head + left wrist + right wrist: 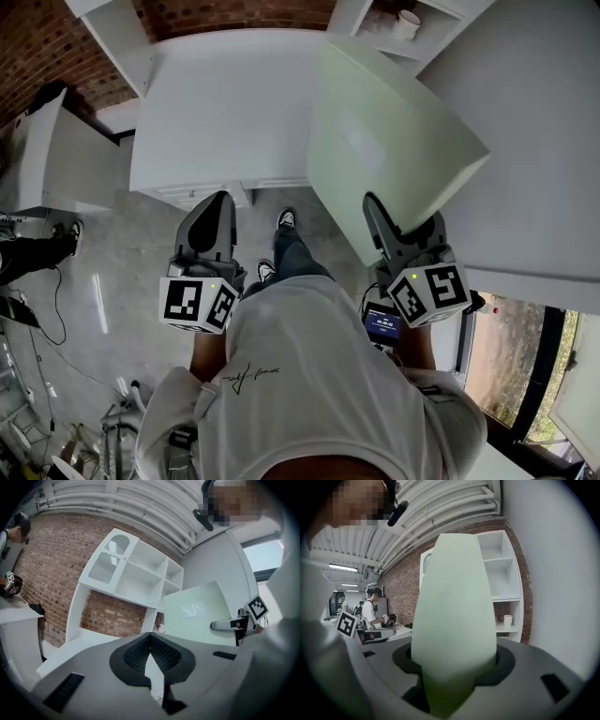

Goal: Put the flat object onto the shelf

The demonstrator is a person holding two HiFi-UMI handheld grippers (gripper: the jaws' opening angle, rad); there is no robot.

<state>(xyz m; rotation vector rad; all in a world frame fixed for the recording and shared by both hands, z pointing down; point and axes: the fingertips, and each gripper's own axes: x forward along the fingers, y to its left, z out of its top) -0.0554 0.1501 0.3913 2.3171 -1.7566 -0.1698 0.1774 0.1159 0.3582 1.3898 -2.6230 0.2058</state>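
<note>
The flat object is a pale green board (389,141), held upright over the table's right end; it fills the middle of the right gripper view (454,616). My right gripper (377,208) is shut on the board's lower edge, its jaws pressed against both faces (454,670). The white shelf unit (502,581) stands ahead against a brick wall, with a white cup (507,619) on a low shelf. The shelf's corner and the cup (408,22) show at the head view's top. My left gripper (217,204) hangs shut and empty to the board's left, pads together (151,641).
A white table (234,103) lies in front of me, below the shelf unit (136,573). A white cabinet (56,159) stands at the left, with another person's leg (33,253) beside it. A grey wall (544,141) runs along the right. A person (370,609) works far left.
</note>
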